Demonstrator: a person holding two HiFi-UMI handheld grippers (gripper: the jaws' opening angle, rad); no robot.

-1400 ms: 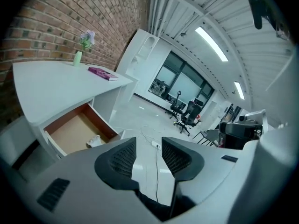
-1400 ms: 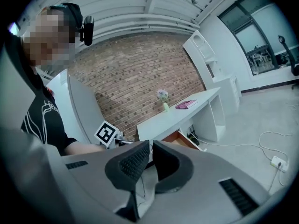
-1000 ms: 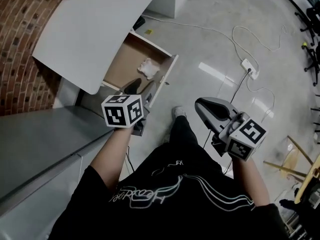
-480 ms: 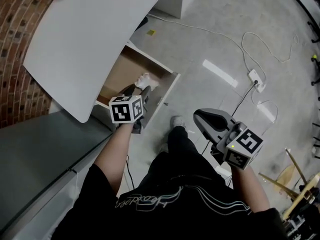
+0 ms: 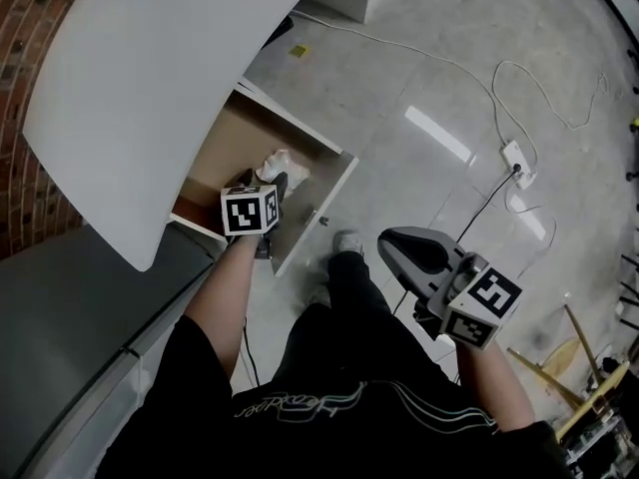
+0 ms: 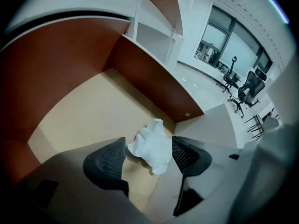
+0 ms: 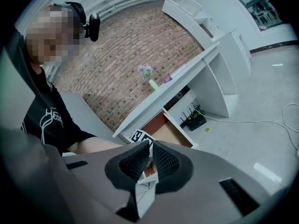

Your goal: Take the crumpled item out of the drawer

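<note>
Lower centre, left gripper view: left gripper jaws opening, crumpled item between them, untouched. A shallow pinch could drop it back in the drawer. Right gripper jaws together, empty.

A curved white counter stands against a brick wall. A power strip and its white cable lie on the grey floor.
</note>
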